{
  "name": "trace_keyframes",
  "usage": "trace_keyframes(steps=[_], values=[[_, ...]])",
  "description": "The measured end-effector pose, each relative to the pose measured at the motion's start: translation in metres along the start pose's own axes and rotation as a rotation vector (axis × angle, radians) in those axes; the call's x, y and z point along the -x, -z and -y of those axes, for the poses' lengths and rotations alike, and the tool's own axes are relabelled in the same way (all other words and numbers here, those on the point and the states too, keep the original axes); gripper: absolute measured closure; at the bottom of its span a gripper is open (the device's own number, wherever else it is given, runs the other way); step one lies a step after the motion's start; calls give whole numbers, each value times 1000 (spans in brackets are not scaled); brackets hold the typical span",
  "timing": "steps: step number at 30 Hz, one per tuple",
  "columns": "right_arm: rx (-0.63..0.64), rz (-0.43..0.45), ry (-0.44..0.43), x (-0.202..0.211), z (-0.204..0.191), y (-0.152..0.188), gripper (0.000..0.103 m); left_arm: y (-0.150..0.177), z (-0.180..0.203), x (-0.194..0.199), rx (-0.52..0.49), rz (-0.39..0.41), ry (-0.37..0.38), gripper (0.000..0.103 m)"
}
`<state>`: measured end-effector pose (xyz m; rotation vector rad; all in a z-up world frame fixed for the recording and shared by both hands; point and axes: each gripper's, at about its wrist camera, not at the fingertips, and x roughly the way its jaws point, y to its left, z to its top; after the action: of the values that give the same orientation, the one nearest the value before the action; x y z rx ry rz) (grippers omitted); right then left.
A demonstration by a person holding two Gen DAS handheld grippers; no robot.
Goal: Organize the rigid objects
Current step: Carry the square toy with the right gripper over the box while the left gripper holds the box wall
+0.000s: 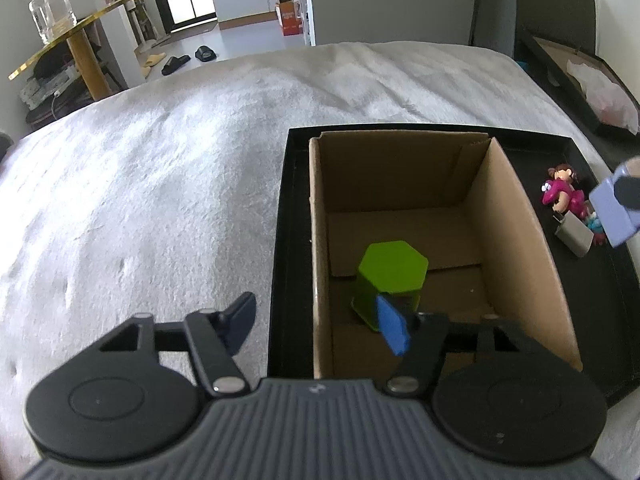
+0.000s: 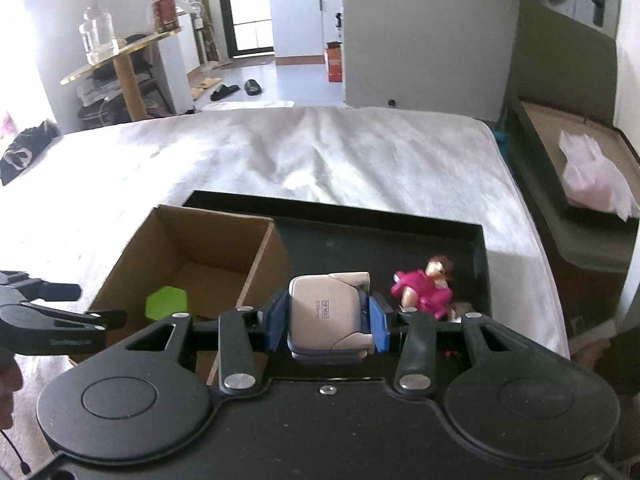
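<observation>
A green hexagonal block (image 1: 390, 280) lies inside an open cardboard box (image 1: 512, 216) that stands in a black tray (image 1: 286, 216) on a white bed. My left gripper (image 1: 316, 326) is open and empty, its jaws astride the box's left wall above the block. My right gripper (image 2: 327, 322) is shut on a small pale lilac box (image 2: 328, 316) and holds it above the tray, right of the cardboard box (image 2: 192, 240). The lilac box also shows at the right edge of the left wrist view (image 1: 614, 210). A pink figurine (image 2: 424, 288) lies in the tray.
The pink figurine (image 1: 564, 194) lies beside a small tan box (image 1: 574, 234) in the tray's right part. A dark bed frame with a plastic bag (image 2: 596, 180) stands to the right. The white bedspread (image 1: 160, 184) stretches left and beyond.
</observation>
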<state>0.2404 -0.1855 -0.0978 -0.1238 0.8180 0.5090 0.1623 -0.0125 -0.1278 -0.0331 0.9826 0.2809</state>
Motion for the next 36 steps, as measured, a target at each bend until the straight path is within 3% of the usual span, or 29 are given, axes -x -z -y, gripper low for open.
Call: trace_keyframes(steps=[7, 12, 14, 19, 36], values=[[42, 14, -25, -1, -22, -11, 61, 2, -3, -5, 8, 0, 23, 61], [58, 18, -49, -5, -36, -16, 61, 4, -4, -7, 13, 2, 36, 65], [68, 21, -67, -7, -43, -17, 61, 6, -5, -10, 24, -9, 45, 80], [102, 7, -98, -18, -60, -17, 61, 10, -9, -14, 49, -15, 68, 91], [170, -82, -133, -56, -91, -5, 61, 14, -11, -16, 78, -12, 80, 94]])
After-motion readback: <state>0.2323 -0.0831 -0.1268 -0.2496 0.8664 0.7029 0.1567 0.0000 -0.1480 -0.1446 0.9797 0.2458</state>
